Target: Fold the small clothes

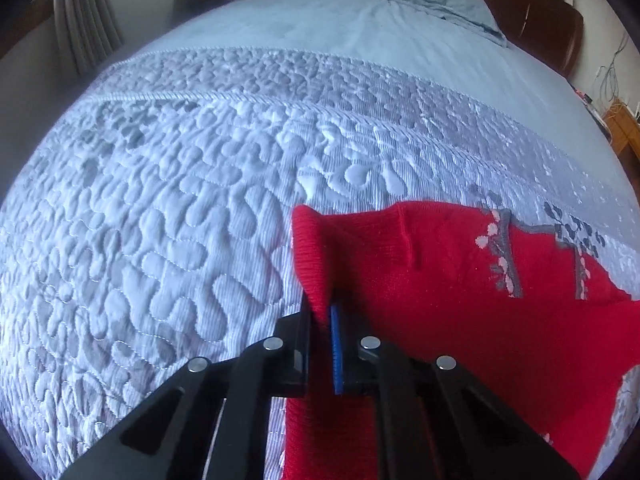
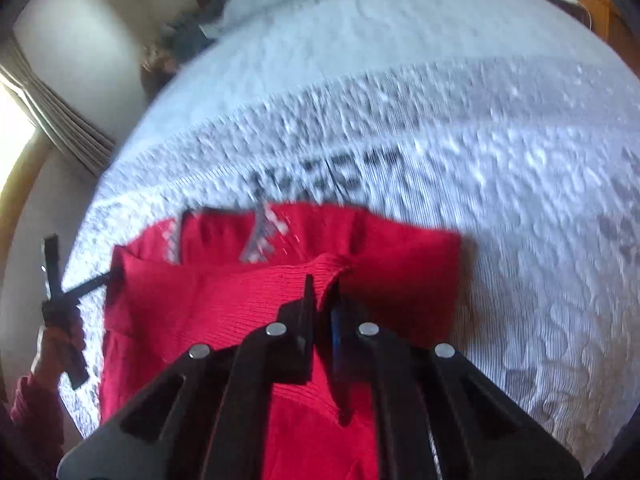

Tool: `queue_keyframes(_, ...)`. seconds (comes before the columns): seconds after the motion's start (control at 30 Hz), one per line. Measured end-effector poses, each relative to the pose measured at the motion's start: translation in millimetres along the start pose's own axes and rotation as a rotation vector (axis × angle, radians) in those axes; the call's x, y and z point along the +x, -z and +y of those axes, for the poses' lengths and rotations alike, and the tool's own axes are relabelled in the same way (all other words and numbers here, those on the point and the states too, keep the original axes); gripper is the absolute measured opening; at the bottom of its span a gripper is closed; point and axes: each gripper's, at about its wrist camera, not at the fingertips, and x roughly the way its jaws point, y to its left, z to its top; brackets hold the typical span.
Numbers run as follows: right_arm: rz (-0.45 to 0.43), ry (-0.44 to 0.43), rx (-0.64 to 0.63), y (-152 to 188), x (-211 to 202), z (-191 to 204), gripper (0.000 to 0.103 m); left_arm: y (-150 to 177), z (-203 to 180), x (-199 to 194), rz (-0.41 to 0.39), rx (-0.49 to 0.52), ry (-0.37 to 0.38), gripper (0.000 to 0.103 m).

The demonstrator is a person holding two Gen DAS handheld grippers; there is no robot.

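- A red knitted sweater [image 1: 460, 300] with a grey and pink floral pattern lies on a pale blue quilted bedspread [image 1: 160, 200].
- The left gripper [image 1: 320, 312] is pressed together, pinching a raised fold at the sweater's left ribbed edge.
- The right gripper [image 2: 322, 292] is likewise clamped on a ribbed fold near the sweater's right side, in a blurred view.

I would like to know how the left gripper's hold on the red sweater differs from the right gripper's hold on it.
The left gripper pinches a ribbed edge at the left side of the red sweater, with bare quilt beside it; the right gripper pinches a ribbed fold further in, with red knit on both sides. The left wrist view is sharp; the right wrist view is blurred. Both are shut on the fabric and point downward.
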Motion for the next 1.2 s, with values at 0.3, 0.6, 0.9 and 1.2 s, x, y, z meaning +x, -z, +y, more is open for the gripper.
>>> queue_keyframes(0.3,0.152,0.054,0.133,17,43,-41,0.019,13,-16,13,-0.020,0.126,-0.099,0.015)
queue_keyframes(0.6,0.243,0.050,0.102,45,18,-35,0.026,45,12,-19,0.070,-0.031,0.111,0.042)
queue_keyframes(0.9,0.292,0.147,0.103,55,17,-34,0.004,59,6,-5,0.126,0.012,0.120,0.041)
queue_keyframes(1.2,0.207,0.154,0.113,83,-28,-21,0.018,86,25,-41,0.162,-0.001,0.180,0.052)
